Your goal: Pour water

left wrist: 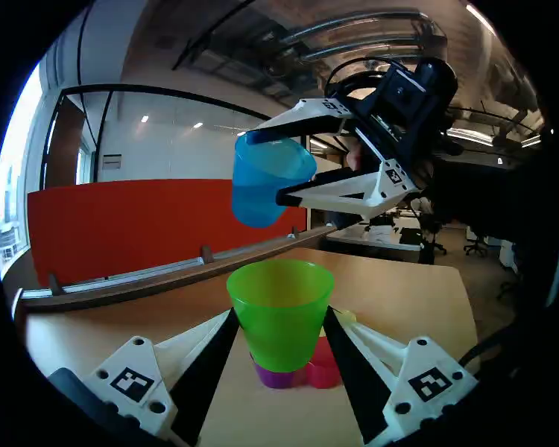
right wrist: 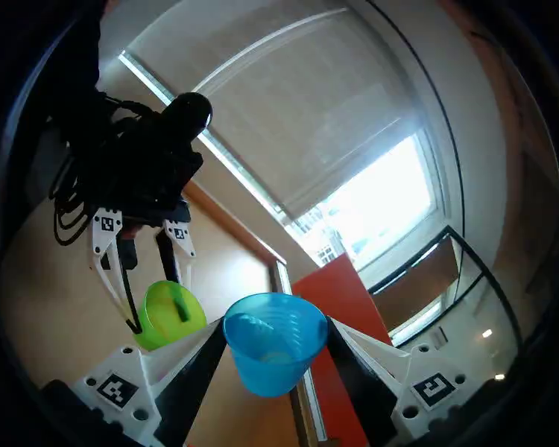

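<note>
One blue cup [left wrist: 268,182] (above green cup [left wrist: 281,313])

Blue cup [right wrist: 276,361] clamped between right gripper [right wrist: 275,325] fingers, green cup [right wrist: 153,331] in left gripper [right wrist: 160,316] beyond

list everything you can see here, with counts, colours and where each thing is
green cup: 1, green, upright, gripped low in front
blue cup: 1, translucent blue, tilted, held up above and beyond the green cup
purple cup: 1, purple, partly hidden beneath the green cup
pink cup: 1, pink, beside the purple cup
table: 1, light wood, under the cups
partition: 1, red, behind the table's far edge
window: 1, bright, high on the wall
left gripper: 1, white with black fingers, shut on the green cup
right gripper: 1, white with black fingers, shut on the blue cup
</note>
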A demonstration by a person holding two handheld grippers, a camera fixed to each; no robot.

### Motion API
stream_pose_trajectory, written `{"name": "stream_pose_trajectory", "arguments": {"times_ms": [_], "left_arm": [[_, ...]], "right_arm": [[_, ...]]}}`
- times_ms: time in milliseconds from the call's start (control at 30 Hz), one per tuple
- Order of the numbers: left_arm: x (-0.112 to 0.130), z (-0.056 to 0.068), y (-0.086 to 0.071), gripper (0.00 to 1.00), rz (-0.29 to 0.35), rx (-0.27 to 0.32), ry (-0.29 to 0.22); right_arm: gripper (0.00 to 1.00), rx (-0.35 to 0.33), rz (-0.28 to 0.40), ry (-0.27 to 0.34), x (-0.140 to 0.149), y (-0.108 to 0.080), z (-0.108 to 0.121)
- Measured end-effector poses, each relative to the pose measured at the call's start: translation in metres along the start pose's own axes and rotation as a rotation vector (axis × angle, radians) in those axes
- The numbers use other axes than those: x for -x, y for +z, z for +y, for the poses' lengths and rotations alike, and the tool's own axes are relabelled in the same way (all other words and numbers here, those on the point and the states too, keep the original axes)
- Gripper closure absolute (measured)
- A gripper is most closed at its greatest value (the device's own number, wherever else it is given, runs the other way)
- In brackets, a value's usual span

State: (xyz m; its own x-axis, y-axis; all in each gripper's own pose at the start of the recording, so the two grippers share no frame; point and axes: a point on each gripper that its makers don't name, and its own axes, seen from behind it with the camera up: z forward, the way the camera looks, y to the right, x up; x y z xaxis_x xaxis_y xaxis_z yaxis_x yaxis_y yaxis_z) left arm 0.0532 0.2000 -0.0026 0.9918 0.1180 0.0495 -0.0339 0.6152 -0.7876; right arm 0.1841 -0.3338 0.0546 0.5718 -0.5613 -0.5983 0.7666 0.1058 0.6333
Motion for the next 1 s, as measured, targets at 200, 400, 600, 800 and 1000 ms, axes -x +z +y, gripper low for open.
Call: {"name": "stream_pose_trajectory", "arguments": {"times_ms": [200, 400, 600, 800, 1000], "left_arm": [[-0.003, -0.001, -0.001, 0.19, 0.004, -0.002, -0.001], [-0.005, -0.002, -0.002, 0.19, 0.013, -0.006, -0.006], [-0.005, -0.002, -0.002, 0.19, 0.014, -0.005, 0.000], [-0.010, -0.004, -0.002, 0.19, 0.019, -0.008, 0.004], [-0.010, -0.004, -0.002, 0.19, 0.021, -0.010, 0.005]], "right_arm": [[0.06, -0.003, -0.009, -0.032, 0.000, 0.003, 0.000], [0.07, -0.006, -0.013, -0.059, -0.001, 0.006, 0.001], [0.06, -0.004, -0.019, -0.083, -0.002, 0.008, 0.001], [0.07, -0.005, -0.023, -0.105, -0.003, 0.010, 0.002], [0.06, 0.001, -0.027, -0.131, -0.004, 0.012, 0.003]]}}
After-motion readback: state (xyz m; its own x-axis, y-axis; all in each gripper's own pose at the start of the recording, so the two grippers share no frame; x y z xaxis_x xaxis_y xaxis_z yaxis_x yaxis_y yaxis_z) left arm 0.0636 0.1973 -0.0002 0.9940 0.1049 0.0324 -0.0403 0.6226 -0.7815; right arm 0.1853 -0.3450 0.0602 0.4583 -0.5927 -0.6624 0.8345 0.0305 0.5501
